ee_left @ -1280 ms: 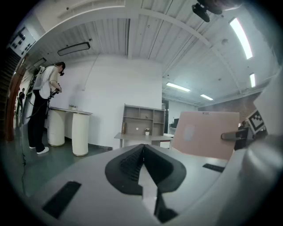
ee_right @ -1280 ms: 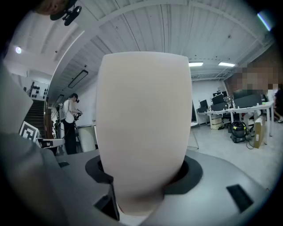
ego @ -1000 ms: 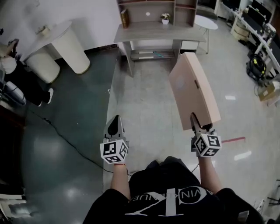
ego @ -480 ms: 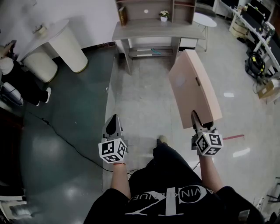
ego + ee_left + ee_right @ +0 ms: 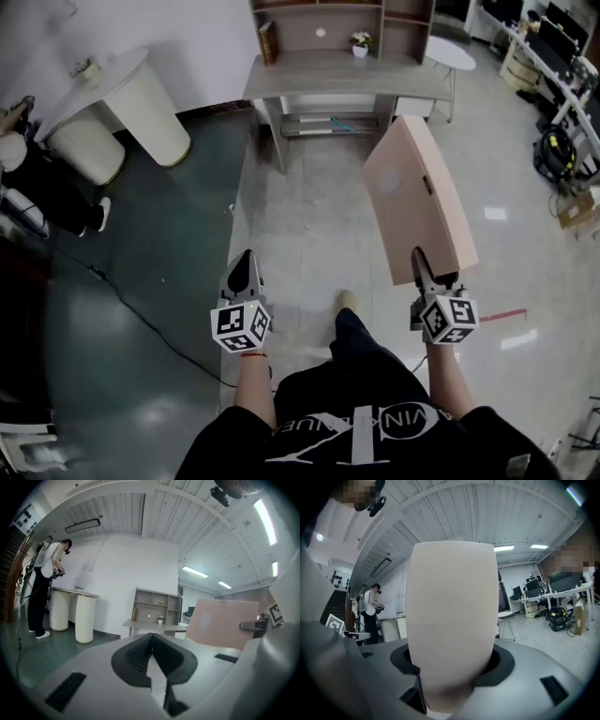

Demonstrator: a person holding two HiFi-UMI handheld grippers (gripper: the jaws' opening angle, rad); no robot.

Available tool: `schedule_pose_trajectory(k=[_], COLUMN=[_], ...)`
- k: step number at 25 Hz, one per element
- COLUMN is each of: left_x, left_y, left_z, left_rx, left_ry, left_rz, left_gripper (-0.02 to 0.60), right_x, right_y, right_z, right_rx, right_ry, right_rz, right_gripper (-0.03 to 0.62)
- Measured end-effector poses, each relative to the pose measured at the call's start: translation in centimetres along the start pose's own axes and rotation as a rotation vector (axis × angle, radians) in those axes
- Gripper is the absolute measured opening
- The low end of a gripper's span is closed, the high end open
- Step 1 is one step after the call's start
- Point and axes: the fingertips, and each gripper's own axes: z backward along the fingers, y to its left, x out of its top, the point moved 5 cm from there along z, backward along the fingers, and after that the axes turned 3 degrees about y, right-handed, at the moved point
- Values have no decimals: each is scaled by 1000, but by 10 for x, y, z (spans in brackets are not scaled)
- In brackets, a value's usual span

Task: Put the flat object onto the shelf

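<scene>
A flat tan cardboard box (image 5: 415,195) stands on edge in the air, held by its near end in my right gripper (image 5: 429,274), which is shut on it. In the right gripper view the box (image 5: 451,616) fills the middle, wedged between the black pads. My left gripper (image 5: 243,277) is shut with nothing in it, level with the right one; its pads (image 5: 149,654) meet. The wooden shelf unit (image 5: 339,21) stands on a grey desk (image 5: 347,71) straight ahead against the wall. From the left gripper view the box (image 5: 224,622) shows at the right, the shelf (image 5: 157,610) beyond.
Two white round pedestals (image 5: 122,103) stand at the left near a person (image 5: 37,178). A small white round table (image 5: 450,52) is right of the desk. Equipment and desks (image 5: 558,94) line the right side. A cable (image 5: 141,300) runs across the dark green floor. My foot (image 5: 349,302) is forward.
I have stepped forward: one foot has swung ahead, and the desk and shelf sit slightly nearer. Both grippers keep their places and the box stays in the right one.
</scene>
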Motion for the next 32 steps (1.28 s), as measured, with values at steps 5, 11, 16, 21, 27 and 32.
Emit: schedule_pose_trajectory(k=[5, 11, 16, 21, 27, 32], left_x=[21, 33, 48, 50, 58, 66], left_y=[3, 8, 10, 5, -6, -6], left_z=[-60, -125, -177, -221, -262, -281], left_rx=[-1, 5, 9, 10, -4, -2], left_ry=[-3, 12, 10, 16, 10, 15], left_rz=[19, 31, 30, 30, 23, 31], left_gripper=[5, 5, 5, 5, 5, 5], right_x=[20, 35, 50, 54, 59, 62], right_y=[-17, -41, -54, -70, -90, -97], right_z=[-54, -117, -169, -207, -238, -255], right_rx=[1, 5, 30, 56, 63, 66], right_ry=[9, 34, 39, 34, 40, 47], right_rz=[-5, 4, 10, 3, -1, -7], right_gripper=[287, 287, 287, 287, 287, 288])
